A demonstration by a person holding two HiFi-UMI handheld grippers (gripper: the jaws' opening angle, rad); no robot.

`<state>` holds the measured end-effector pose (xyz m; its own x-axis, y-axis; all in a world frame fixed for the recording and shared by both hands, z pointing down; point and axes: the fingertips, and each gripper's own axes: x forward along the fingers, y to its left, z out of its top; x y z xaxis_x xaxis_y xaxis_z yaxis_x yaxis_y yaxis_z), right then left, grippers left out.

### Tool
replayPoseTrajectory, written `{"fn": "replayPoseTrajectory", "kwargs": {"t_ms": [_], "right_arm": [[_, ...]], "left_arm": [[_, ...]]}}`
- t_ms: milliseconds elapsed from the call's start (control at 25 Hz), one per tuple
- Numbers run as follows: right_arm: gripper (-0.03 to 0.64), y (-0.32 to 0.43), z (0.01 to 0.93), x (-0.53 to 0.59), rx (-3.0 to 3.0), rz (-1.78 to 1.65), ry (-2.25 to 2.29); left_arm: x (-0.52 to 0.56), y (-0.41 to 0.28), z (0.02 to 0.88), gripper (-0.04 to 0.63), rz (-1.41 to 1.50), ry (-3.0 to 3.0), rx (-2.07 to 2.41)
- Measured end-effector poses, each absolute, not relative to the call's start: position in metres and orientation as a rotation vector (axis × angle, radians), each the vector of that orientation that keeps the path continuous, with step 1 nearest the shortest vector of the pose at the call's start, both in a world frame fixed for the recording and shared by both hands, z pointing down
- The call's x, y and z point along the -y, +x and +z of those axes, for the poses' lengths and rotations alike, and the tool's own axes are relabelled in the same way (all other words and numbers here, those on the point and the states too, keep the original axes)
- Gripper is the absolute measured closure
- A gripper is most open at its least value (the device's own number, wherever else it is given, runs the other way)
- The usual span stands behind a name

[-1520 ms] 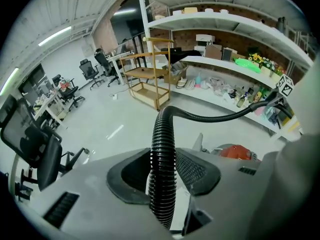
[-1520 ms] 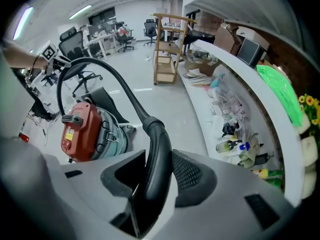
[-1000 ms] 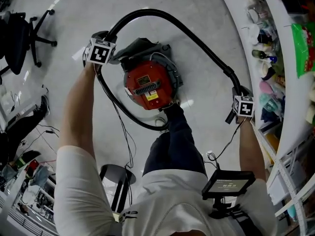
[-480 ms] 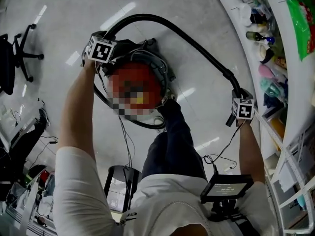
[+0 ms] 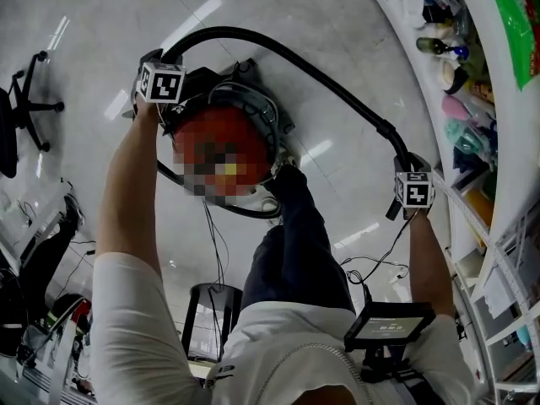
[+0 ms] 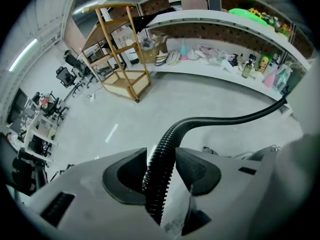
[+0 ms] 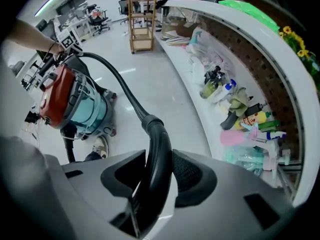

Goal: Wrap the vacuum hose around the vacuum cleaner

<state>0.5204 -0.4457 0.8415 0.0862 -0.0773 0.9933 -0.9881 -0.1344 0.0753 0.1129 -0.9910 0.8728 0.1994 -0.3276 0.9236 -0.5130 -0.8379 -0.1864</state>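
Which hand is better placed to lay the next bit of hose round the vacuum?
Probably the left. The left tongs grip the ribbed hose right beside the vacuum cleaner, so they can press it against the body. The right tongs hold its stiff end well away.

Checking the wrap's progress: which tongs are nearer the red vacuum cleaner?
Left. The left tongs grip the hose right beside the vacuum cleaner; the right tongs hold its rigid end well off to the side.
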Motion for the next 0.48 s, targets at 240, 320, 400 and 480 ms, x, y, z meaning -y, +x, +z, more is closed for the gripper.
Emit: {"fn": "replayPoseTrajectory", "kwargs": {"t_ms": [240,320,400,480], "right_arm": [[0.445,0.516,0.847,0.451,1.136,1.221,1.414],[0.445,0.514,0.85,0.45,1.134,1.224,1.403],[0.445,0.511,0.853,0.448,1.137,1.225,1.387],[0.445,0.51,0.855,0.446,1.133,1.233,1.381]], "left_arm": [[1.02,0.105,0.85,0.422,1.394,2.236,1.023],[1.028,0.101,0.848,0.422,1.241,2.2,1.053],[1.031,0.097,0.847,0.422,1.212,2.186,1.058],[1.03,0.095,0.847,0.422,1.246,2.198,1.046]]}}
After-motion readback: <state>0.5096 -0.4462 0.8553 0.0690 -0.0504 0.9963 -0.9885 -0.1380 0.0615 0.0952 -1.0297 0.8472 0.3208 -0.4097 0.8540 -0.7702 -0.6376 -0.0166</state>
